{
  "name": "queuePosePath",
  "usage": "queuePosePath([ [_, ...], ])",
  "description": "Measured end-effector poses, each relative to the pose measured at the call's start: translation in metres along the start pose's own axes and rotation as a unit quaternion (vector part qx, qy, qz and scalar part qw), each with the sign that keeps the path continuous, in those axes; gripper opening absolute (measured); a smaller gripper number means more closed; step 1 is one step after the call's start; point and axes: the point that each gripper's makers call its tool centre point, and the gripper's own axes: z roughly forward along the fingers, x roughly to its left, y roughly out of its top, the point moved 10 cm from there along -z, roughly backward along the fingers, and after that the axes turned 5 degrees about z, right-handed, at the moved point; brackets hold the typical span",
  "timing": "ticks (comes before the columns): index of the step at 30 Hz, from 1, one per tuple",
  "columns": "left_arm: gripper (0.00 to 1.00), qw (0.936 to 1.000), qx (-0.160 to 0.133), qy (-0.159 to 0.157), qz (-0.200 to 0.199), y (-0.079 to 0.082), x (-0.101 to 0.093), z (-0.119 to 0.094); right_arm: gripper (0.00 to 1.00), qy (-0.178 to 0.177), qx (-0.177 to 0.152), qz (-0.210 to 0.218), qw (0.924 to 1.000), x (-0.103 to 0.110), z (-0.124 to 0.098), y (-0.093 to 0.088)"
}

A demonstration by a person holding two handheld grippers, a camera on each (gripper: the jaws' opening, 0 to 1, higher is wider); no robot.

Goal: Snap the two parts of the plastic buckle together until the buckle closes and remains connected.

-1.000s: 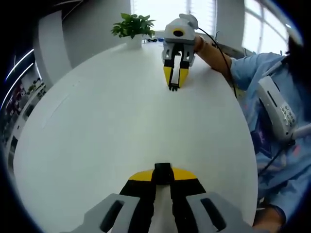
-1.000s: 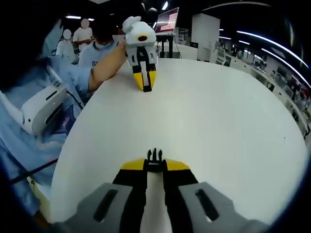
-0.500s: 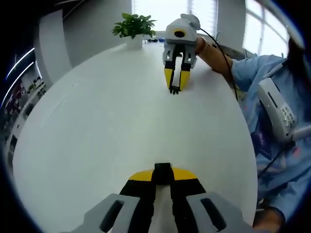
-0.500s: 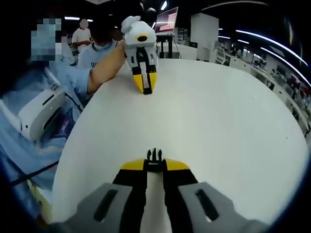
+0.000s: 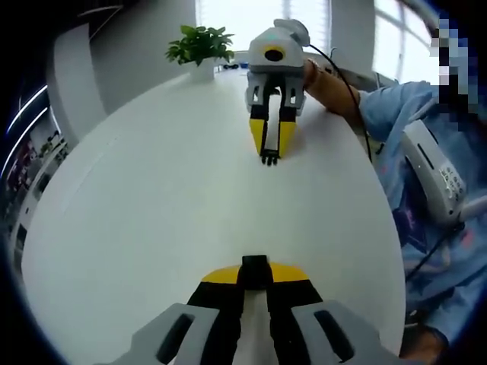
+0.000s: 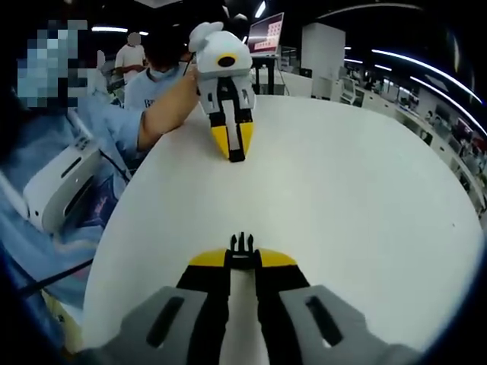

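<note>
Left tongs [image 5: 256, 268] pinching buckle socket [image 5: 255, 265], right tongs [image 6: 242, 255] pinching pronged half [image 6: 242, 245], well apart.

White round table [image 5: 152, 198] (potted plant [image 5: 196, 47] at edge).

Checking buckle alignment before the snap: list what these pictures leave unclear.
- Left gripper view: socket half mostly covered by the left gripper; its opening is unseen.
- Right gripper view: pronged half shows prong tips; the right gripper hides its body.
- The far gripper's buckle half is too small in either view.
</note>
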Motion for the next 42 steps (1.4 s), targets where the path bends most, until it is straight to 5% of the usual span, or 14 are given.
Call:
queuePosePath([
  [28,0.1,0.9981,-0.011,-0.013,0.059,0.035,-0.015,0.023,0.12,0.01,-0.012,-0.01,0.9998,0.025,0.027,0.018],
  [42,0.1,0.998,-0.013,-0.018,0.059,0.035,-0.019,0.026,0.12,0.007,-0.014,-0.002,0.9999,0.027,0.028,0.021],
])
